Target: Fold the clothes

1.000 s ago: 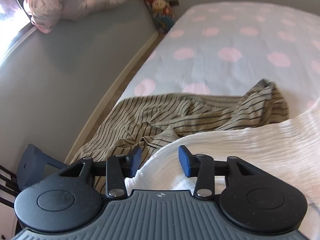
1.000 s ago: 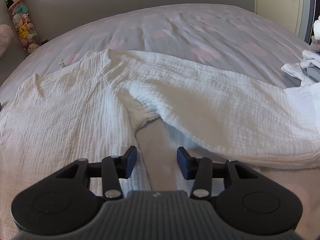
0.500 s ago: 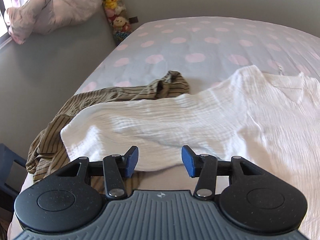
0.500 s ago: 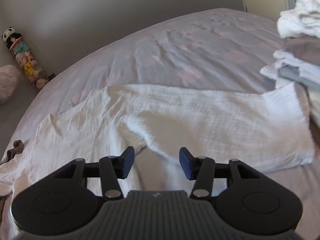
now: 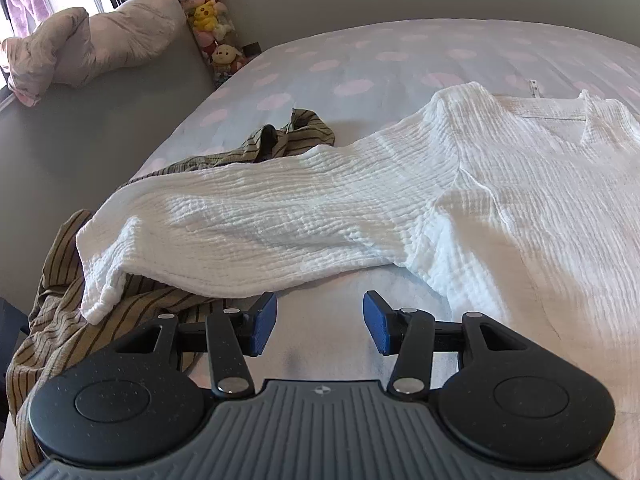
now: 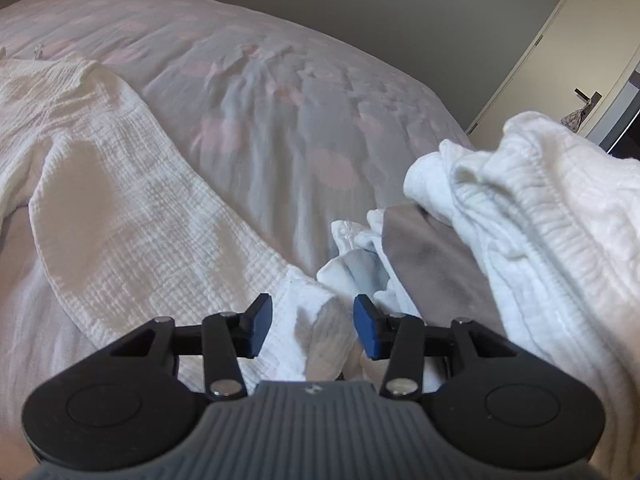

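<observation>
You've got bare sheet [image 5: 320, 320] under the left gripper [image 5: 319, 322]; the pile [image 6: 520, 208] crowds the right gripper [image 6: 313, 326] on its right.

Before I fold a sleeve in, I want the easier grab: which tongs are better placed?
Probably the right tongs: they are open with the sleeve cuff of the white shirt lying between the tips. The left tongs are open over bare bedsheet, short of their sleeve.

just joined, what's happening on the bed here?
A person with two handheld grippers is folding laundry. A white shirt lies spread on the dotted bedspread, one sleeve over a striped garment. The left gripper is open and empty; the right gripper is open around the other sleeve's cuff.
</observation>
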Available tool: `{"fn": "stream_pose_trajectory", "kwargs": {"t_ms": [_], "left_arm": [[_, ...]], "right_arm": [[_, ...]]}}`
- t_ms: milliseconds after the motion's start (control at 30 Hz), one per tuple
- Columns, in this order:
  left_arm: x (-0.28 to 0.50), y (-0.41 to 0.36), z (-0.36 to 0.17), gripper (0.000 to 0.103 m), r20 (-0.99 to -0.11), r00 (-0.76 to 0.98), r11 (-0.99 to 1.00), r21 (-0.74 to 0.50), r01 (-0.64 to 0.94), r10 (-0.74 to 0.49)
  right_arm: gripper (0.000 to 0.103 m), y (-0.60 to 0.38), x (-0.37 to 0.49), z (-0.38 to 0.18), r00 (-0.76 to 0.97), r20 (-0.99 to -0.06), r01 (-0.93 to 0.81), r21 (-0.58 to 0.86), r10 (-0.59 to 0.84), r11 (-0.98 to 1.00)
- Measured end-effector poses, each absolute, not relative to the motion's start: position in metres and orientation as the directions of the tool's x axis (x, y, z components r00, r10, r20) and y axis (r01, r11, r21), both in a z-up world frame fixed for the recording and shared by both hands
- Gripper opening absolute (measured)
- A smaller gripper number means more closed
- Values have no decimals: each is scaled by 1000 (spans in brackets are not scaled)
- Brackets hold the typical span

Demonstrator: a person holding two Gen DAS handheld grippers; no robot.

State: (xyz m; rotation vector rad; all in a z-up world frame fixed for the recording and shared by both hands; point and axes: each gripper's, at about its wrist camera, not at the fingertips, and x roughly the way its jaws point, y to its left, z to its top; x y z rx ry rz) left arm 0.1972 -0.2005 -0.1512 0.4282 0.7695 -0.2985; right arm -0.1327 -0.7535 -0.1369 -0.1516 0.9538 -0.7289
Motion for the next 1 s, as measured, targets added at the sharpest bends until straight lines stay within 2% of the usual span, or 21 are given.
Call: {"fn": "stream_pose_trajectory", "kwargs": {"t_ms": [67,133,233,367,600,867,900,967,1000], "left_arm": [[198,-200,-155,46,-734,671,875,250,415,-108],[196,-202,-157,46,-738,665,867,256,428,-111],[193,-205,-159,46,-737,667,855,269,445,-115],[193,-204,-157,46,-735,665,857,252,449,-133],[194,-201,-156,46,-737,659,864,225,451,-152],[204,-191,-159,46,-757,634,897,159,413,-158],[206,-190,-160,46,-763,628,900,152,408,-156],[209,-190,-162,46,-774,614,906,137,400,-154],[210,-189,-163,46,-779,607,910,126,396,-156]], "right_arm": [[38,-751,-127,-137,348,-677,467,-474,-648,746],[10,-748,-122,-133,337,-660,432,-525,-671,733],[9,-742,-114,-129,323,-632,377,-597,-704,709],[9,-739,-101,-113,305,-567,307,-702,-765,643],[9,-765,-71,-81,218,-452,287,-817,-865,500],[10,-778,-50,-98,156,-477,278,-819,-865,502],[12,-778,-48,-99,155,-479,280,-818,-864,503],[25,-778,-45,-102,151,-483,284,-815,-863,506],[38,-778,-43,-103,149,-485,286,-813,-862,507]]}}
